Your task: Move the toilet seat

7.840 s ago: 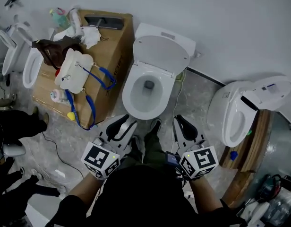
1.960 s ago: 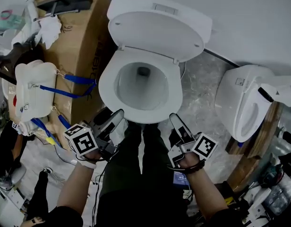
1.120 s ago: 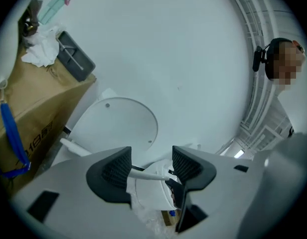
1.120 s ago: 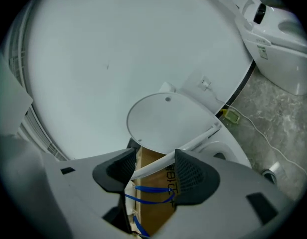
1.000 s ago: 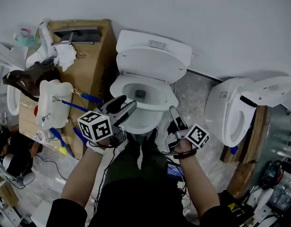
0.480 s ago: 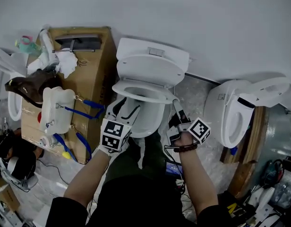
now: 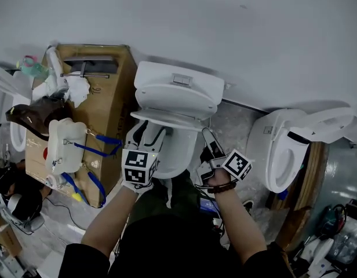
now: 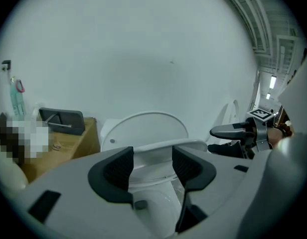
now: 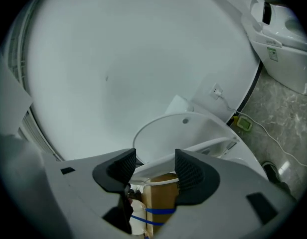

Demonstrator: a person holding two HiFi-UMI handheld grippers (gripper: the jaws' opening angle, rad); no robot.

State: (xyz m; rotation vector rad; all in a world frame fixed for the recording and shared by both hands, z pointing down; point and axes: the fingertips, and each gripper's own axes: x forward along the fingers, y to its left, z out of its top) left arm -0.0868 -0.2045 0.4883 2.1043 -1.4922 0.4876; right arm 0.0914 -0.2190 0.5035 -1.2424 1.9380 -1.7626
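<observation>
While left gripper [image 8: 152, 167] gapes at toilet seat [image 7: 177, 120], cardboard box [image 7: 112, 106] print unreadable

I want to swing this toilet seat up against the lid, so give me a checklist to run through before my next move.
1. Toilet seat off the bowl: ok, partly raised.
2. Seat edge in the gap of the left gripper: ok.
3. Seat edge in the gap of the right gripper: ok.
4. Fingers clamped on the seat: not ok, both pairs stand apart.
5. Lid upright behind the seat: ok.
6. Seat's weight resting on the fingers: cannot tell.
</observation>
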